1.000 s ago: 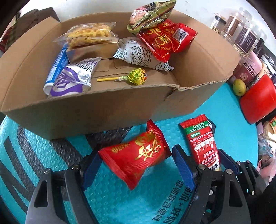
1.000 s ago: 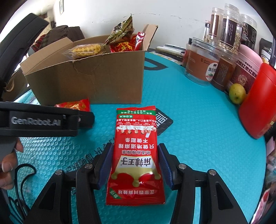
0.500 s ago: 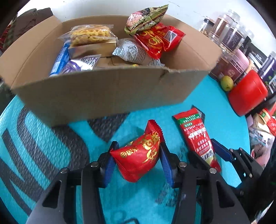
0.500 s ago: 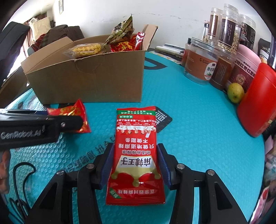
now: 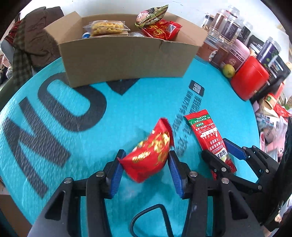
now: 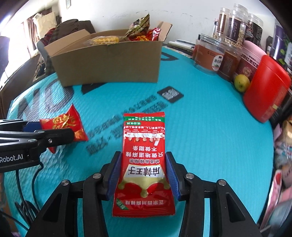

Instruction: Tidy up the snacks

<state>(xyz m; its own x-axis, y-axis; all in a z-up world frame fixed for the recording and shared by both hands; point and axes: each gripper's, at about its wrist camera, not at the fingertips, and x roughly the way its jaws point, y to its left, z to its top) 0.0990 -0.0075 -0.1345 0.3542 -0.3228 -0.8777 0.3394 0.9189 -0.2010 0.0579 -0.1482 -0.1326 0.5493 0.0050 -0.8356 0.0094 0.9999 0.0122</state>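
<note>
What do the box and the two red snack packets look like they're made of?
Box: plain brown corrugated cardboard, matte, with a torn top edge. Puffy red packet and flat red packet: probably glossy printed plastic or foil film, with crimped seams and shiny creases.

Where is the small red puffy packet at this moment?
The red packet sits between the left gripper's fingers, left of the flat spicy strip packet, well in front of the cardboard box.

A white wall (image 6: 182, 16) stands behind the round table, which a teal mat (image 6: 209, 113) with big dark letters covers. At 10 o'clock a chair (image 5: 32, 42) carries brown clothes, and bright daylight enters from the window (image 6: 11, 45) there.
</note>
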